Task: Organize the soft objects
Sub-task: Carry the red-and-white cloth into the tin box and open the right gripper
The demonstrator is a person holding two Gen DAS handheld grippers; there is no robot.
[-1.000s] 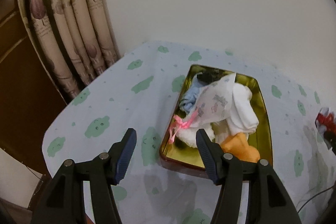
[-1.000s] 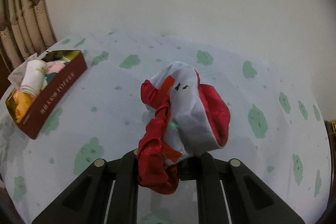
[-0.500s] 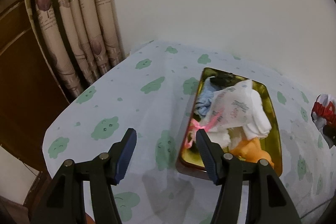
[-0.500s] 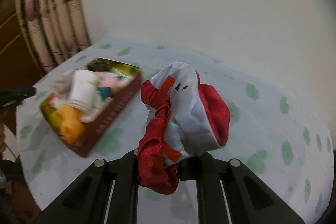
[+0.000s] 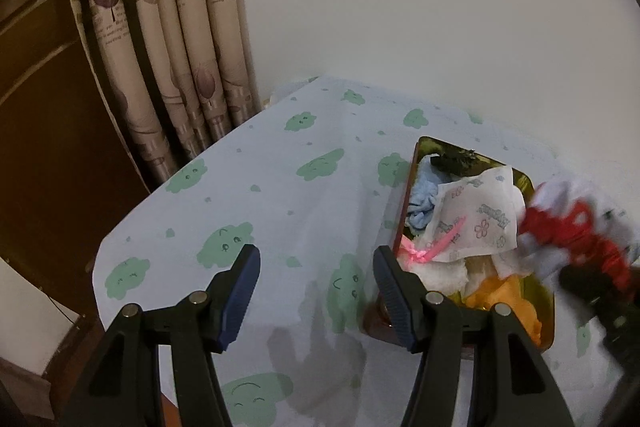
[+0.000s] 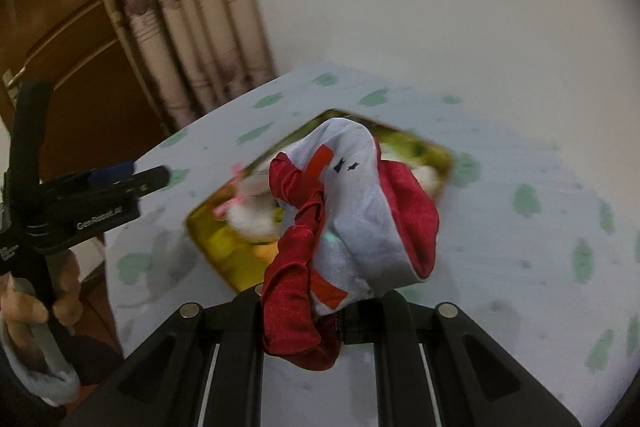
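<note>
Pale tablecloth printed with green clouds covers the table, with beige leaf-patterned curtains and a plain wall behind. Ahead of the right gripper, whose jaws are clamped on a red-and-white satin fabric bundle, sits the gold-lined rectangular tin with dark red sides, already crowded with soft items. A second ago that tin lay well off to the right gripper's left; now it is directly beyond the held bundle, and the blur suggests the gripper is still travelling. The left gripper hangs with its jaws spread wide and empty, the tin just off its right finger; the bundle has entered its view over the tin's far edge. Judging by this, the carry is nearly complete and lowering and release come next.
</note>
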